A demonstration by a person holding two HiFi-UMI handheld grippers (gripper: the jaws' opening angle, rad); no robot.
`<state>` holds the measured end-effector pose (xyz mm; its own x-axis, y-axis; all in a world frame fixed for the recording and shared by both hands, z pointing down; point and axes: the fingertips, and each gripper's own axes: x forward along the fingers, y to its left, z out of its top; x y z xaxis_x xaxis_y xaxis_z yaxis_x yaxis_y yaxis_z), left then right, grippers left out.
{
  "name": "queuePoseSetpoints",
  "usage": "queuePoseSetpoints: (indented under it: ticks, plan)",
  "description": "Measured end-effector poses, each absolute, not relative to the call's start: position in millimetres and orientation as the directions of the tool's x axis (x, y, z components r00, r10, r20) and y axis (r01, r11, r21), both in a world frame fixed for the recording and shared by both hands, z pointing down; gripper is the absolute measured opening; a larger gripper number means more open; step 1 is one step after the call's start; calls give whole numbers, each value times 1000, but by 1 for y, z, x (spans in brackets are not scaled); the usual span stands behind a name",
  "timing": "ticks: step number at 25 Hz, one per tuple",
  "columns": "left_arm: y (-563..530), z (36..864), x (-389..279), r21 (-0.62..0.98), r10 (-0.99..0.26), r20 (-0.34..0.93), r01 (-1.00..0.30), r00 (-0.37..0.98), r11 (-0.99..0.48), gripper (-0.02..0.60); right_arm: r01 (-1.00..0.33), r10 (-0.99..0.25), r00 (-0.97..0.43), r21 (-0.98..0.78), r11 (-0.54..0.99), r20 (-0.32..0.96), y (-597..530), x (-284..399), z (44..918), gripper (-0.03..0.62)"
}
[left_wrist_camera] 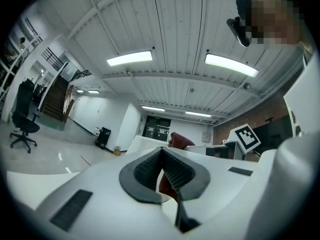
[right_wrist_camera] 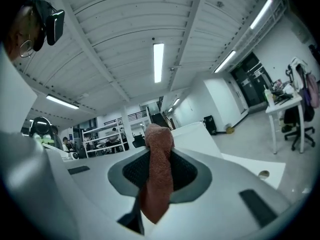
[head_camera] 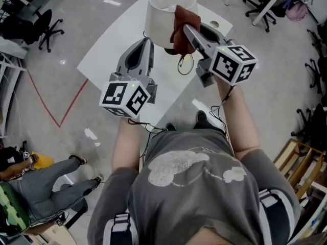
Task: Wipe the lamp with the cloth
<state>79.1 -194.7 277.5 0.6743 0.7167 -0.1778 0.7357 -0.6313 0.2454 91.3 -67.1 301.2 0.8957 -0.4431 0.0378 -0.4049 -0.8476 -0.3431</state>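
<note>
Right gripper [right_wrist_camera: 159, 143]: fingers [right_wrist_camera: 131, 170] clamped on a rust-brown cloth [right_wrist_camera: 157, 179], which stands up past the tips and hangs down behind them. In the head view the same cloth [head_camera: 180, 32] is pressed to the right flank of the lamp [head_camera: 163, 14], against its white drum shade. Left gripper [left_wrist_camera: 161, 151]: fingers [left_wrist_camera: 147, 171] together at the tips, nothing held, lying just beside the shade's lower left edge and pointing toward it; whether they touch it cannot be told. Lamp: shade open at the top, pale inner wall showing; base hidden behind the two grippers. A black cable [head_camera: 185, 65] loops below the cloth. Surface [head_camera: 117, 40]: white, rectangular, set at a slant to the person; the lamp stands toward its far middle, with a broad bare stretch to the left running out to a near-left corner. A small round fitting [head_camera: 214, 23] sits near the right edge. Floor [head_camera: 76, 4]: glossy grey, with a red tape line [head_camera: 66, 103] left of the surface and office chairs [head_camera: 46, 27] well apart.
</note>
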Motion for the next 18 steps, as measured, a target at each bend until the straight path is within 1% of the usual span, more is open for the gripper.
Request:
queuePoseSetpoints:
  ticks: [3, 10, 18]
  plan:
    - [-184, 289, 76, 229, 694, -157, 710, 702, -666, 8, -429, -472, 881, -347, -834, 44, -55, 91, 317, 91]
    - [-178, 317, 78, 262, 603, -94, 604, 792, -752, 8, -517, -586, 806, -388, -763, 78, -48, 99, 341, 91]
    - [-142, 339, 78, 277, 547, -53, 539, 835, -796, 8, -575, -674, 726, -417, -704, 138, -35, 99, 378, 91]
